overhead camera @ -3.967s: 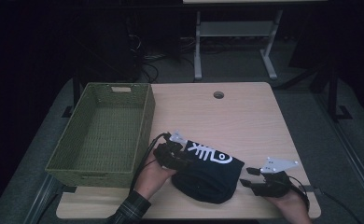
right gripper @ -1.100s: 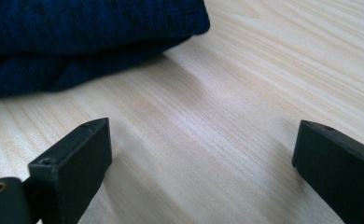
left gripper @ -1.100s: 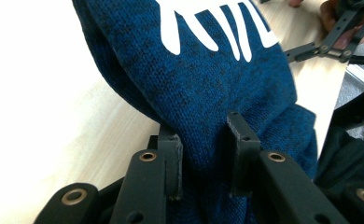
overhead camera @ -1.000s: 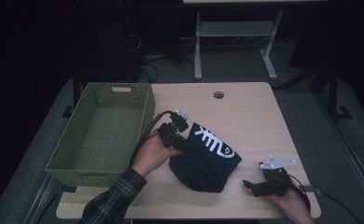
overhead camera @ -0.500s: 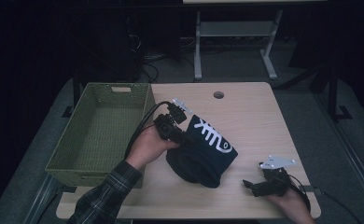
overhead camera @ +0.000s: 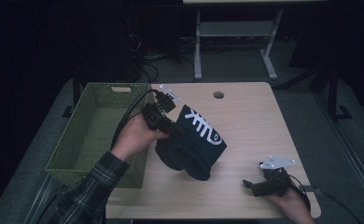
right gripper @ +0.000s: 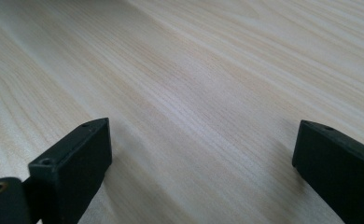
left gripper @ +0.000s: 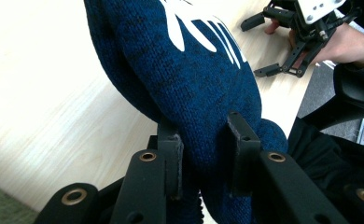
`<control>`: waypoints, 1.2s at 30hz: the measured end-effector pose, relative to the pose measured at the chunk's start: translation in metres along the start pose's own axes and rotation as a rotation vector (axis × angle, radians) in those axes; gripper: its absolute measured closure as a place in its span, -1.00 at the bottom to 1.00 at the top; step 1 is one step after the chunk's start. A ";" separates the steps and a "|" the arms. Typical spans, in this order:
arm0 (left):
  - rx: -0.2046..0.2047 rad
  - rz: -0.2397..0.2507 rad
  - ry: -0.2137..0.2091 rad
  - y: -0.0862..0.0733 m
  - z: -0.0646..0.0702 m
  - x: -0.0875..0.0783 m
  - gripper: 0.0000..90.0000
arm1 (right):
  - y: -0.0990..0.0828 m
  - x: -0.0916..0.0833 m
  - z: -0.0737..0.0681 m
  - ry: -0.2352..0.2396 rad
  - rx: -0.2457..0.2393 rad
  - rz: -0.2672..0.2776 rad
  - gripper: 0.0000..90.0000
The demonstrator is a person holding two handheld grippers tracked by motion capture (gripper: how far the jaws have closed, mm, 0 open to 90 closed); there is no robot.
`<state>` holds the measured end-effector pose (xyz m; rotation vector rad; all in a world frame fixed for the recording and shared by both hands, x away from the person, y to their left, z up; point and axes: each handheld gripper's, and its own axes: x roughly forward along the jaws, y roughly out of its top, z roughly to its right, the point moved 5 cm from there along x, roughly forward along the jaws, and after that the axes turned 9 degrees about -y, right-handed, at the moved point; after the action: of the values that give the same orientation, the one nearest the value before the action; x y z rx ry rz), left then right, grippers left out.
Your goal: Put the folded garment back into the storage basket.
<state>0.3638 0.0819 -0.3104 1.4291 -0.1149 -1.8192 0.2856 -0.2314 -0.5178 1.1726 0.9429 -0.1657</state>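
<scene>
A dark blue knitted garment (overhead camera: 192,144) with a white pattern hangs lifted above the middle of the wooden table (overhead camera: 245,121); its lower fold looks close to the tabletop. My left gripper (overhead camera: 174,130) is shut on its upper left edge, just right of the green basket. In the left gripper view the blue knit (left gripper: 194,79) is pinched between both black pads (left gripper: 171,149). My right gripper (overhead camera: 249,185) rests at the table's front right, held by a hand, open with nothing between its fingers. The right gripper view has the two jaws wide apart over bare wood (right gripper: 208,93).
A green woven basket (overhead camera: 96,130) stands at the table's left edge, with nothing visible inside. A round cable hole (overhead camera: 218,94) lies at the table's far middle. Beyond the table stands a white metal frame (overhead camera: 231,42) on dark floor.
My left gripper has risen and shifted toward the far side, lifting the blue garment with it. The right gripper has stayed where it was.
</scene>
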 end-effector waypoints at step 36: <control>-0.123 0.120 0.100 -0.030 -0.022 -0.128 0.59 | 0.000 0.000 0.000 0.000 0.001 0.000 -0.91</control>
<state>0.3715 0.1911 -0.2341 1.3939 -0.0367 -1.6267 0.2857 -0.2314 -0.5178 1.1732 0.9422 -0.1660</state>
